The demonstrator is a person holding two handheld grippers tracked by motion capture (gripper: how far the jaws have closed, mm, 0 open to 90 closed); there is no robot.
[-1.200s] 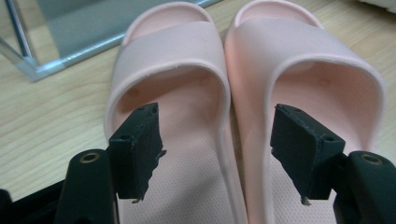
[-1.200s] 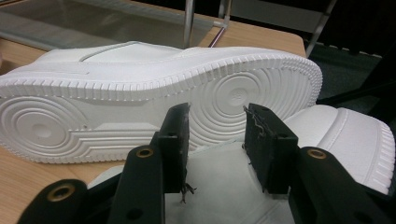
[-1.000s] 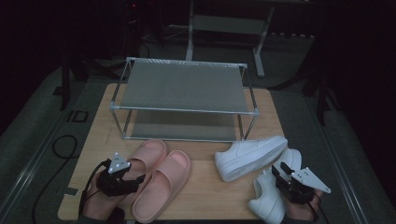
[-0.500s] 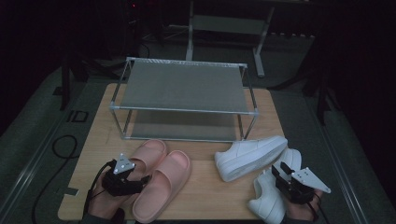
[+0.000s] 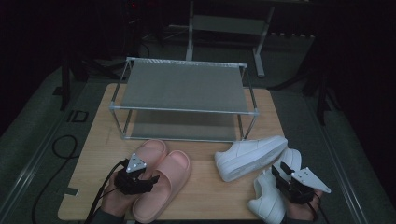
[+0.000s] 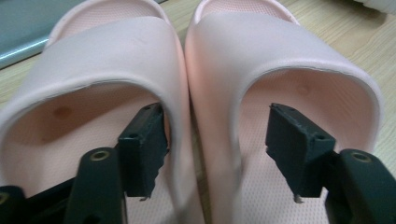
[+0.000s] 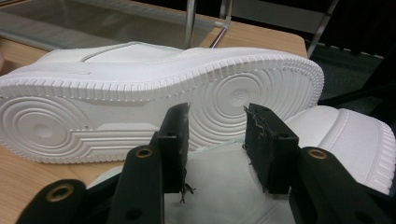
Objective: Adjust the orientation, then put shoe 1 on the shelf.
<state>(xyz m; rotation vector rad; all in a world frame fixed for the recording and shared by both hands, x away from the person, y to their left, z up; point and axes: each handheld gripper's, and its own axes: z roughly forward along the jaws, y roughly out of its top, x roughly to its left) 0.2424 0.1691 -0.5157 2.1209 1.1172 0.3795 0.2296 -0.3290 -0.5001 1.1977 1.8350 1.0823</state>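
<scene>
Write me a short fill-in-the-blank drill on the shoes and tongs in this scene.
1. The left tongs straddle the touching inner walls of the two ____ slides.
2. One white sneaker lies on its side, showing its ____ in the right gripper view.
3. The two-tier shoe rack holds ____ shoes.

Missing words: pink; sole; no

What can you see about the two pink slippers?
The pink slippers are soft-looking slides with wide closed straps and dotted footbeds. They lie side by side, touching, flat on the wooden table before the metal rack. The left gripper has one jaw inside each slipper, straddling their inner walls, and has just been closing.
</scene>
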